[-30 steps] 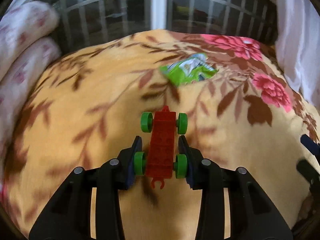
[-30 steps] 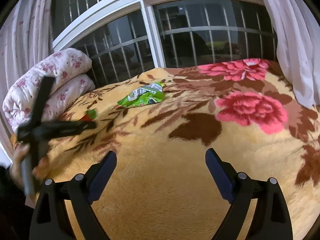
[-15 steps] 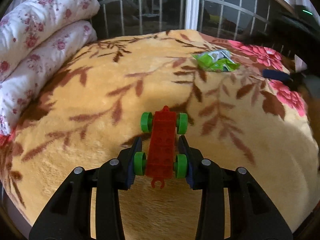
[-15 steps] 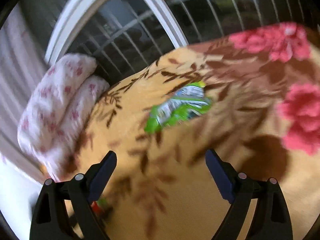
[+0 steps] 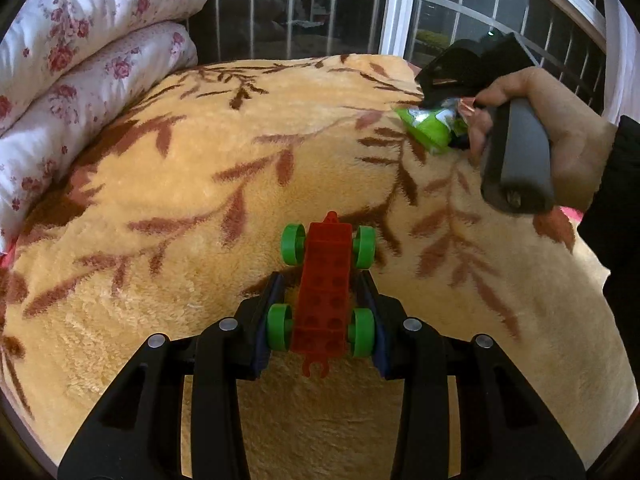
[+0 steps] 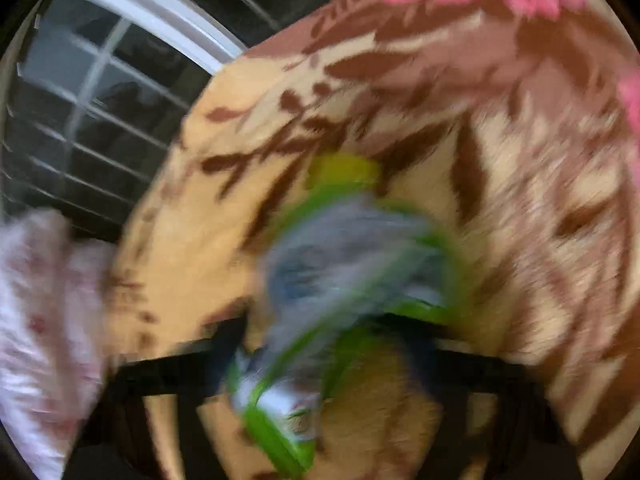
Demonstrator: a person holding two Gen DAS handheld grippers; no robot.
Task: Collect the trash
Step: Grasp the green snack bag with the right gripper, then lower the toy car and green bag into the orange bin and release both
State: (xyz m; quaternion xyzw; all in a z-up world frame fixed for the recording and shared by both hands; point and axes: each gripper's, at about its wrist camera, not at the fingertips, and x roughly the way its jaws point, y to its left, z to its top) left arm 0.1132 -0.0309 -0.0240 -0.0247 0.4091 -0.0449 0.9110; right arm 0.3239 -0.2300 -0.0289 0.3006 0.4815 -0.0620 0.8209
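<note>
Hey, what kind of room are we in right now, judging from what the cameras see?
Most likely a bedroom. A plush floral blanket covers what looks like a bed, a folded flowered quilt sits at its far edge, and a barred window with a pale curtain stands right behind it.

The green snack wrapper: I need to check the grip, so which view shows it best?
The left wrist view: the green snack wrapper is sharp there, under the closing right claw. The right wrist view shows it close between the fingers, but motion-blurred.
</note>
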